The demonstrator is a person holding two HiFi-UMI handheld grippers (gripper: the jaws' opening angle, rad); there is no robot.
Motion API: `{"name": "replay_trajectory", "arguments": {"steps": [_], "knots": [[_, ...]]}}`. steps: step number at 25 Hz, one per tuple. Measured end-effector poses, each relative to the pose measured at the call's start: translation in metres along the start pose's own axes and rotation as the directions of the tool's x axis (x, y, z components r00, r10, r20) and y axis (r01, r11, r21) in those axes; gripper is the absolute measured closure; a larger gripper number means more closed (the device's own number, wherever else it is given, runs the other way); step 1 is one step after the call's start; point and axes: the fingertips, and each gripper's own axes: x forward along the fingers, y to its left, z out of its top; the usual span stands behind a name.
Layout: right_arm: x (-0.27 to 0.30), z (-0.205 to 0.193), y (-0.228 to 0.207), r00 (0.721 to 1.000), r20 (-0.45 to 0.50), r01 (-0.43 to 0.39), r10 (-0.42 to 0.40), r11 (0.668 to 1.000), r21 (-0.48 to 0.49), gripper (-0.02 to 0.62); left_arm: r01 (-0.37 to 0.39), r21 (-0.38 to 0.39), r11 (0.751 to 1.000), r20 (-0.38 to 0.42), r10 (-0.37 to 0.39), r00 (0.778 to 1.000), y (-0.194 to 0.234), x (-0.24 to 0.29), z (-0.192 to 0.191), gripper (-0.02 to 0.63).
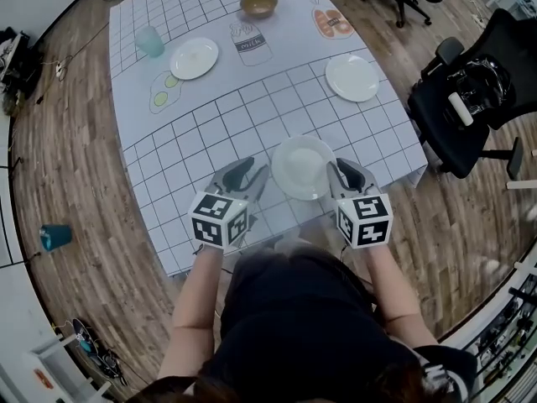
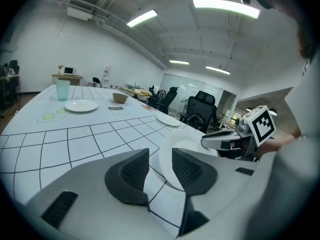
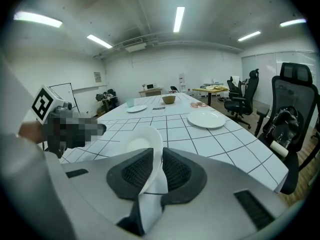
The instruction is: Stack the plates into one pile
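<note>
Wood floor (image 1: 75, 158), gridded tablecloth (image 1: 277, 99), nearest plate (image 1: 302, 166)

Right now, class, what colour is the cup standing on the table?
Pale mint green and translucent. The cup shows best in the head view.

Lighting is bright and even, from ceiling strip lights (image 3: 180, 19) that bloom slightly. Shadows on the table (image 1: 252, 99) are soft and faint. The white plate (image 1: 302, 168) is nearly overexposed. All views show fisheye bending and dark corners.
</note>
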Motion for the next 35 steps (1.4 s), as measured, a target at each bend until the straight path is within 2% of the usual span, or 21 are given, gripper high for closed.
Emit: {"name": "replay_trajectory", "arguments": {"steps": [2,6,17,27,32,35], "knots": [[0.001,-0.001,-0.001,1.0,0.003,-0.009,0.009,1.0,-0.009,0.518,0.024,-0.011,1.0,0.024,-0.024,0.999,0.0,0.0,0.006,0.426],[0.002,-0.002,-0.002,1.0,0.008,-0.024,0.024,0.999,-0.04,0.515,0.068,-0.033,0.997,0.042,-0.067,0.997,0.001,0.0,0.014,0.406],[0.009,0.002,0.002,0.998,0.021,-0.064,0.067,0.991,-0.113,0.511,0.168,-0.077,0.983,-0.043,-0.171,0.984,0.002,0.025,0.003,0.407],[0.014,-0.002,-0.002,0.996,0.022,-0.087,0.09,0.99,-0.113,0.508,0.162,-0.035,0.986,-0.14,-0.165,0.976,-0.005,0.048,-0.01,0.41],[0.014,-0.001,-0.002,0.995,0.026,-0.096,0.1,0.989,-0.116,0.508,0.138,-0.018,0.99,-0.202,-0.138,0.969,-0.008,0.057,-0.022,0.436],[0.015,-0.001,-0.002,0.994,0.027,-0.1,0.103,0.99,-0.104,0.508,0.117,-0.015,0.993,-0.206,-0.118,0.971,-0.007,0.057,-0.024,0.494]]}}
